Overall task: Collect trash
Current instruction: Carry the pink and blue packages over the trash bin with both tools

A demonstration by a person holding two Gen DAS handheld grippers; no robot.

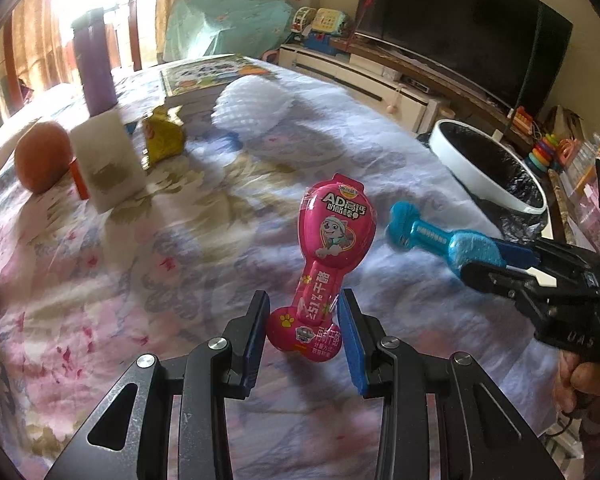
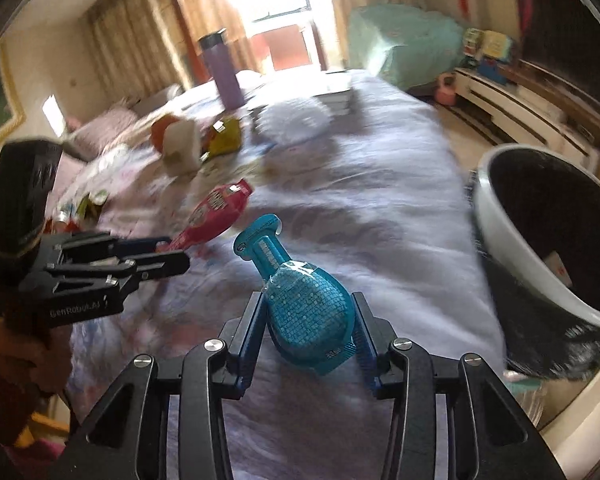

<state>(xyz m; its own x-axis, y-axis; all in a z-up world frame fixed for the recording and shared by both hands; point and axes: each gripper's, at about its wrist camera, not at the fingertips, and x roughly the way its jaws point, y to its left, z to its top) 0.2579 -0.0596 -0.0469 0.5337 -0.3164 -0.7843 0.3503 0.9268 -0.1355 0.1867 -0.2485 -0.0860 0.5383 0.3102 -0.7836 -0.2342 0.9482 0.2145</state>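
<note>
Gripping a pink wrapper [image 1: 334, 256] by its bottom bulb, our left gripper [image 1: 304, 320] has both blue pads pressed on it, the wrapper standing up toward 12 o'clock above the floral tablecloth [image 1: 160, 264]. Our right gripper [image 2: 308, 320] clamps the fat end of a blue wrapper [image 2: 300, 292], narrow neck pointing to 11 o'clock; pads touch both sides. No earlier frame to compare.

In the left wrist view we see the right gripper [image 1: 496, 260] at 3 o'clock holding the blue wrapper [image 1: 440, 240], a hand [image 1: 580, 380] on its grip. In the right wrist view the left gripper [image 2: 172, 252] sits at 9 o'clock with the pink wrapper [image 2: 216, 216] sticking out of it.

Trash bin [image 2: 540, 248], white rim and black liner, sits at 3 o'clock off the table edge; also at 2 o'clock in the left view [image 1: 488, 160].

Far side of the table, 10 to 12 o'clock in the left view: orange [image 1: 42, 156], white box [image 1: 108, 160], yellow wrapper [image 1: 162, 136], purple bottle [image 1: 94, 64], white foam net [image 1: 256, 100], book [image 1: 212, 74]. Right view is motion-blurred, so small scraps [image 2: 88, 204] at 9 o'clock probably are wrappers; we can't tell.
</note>
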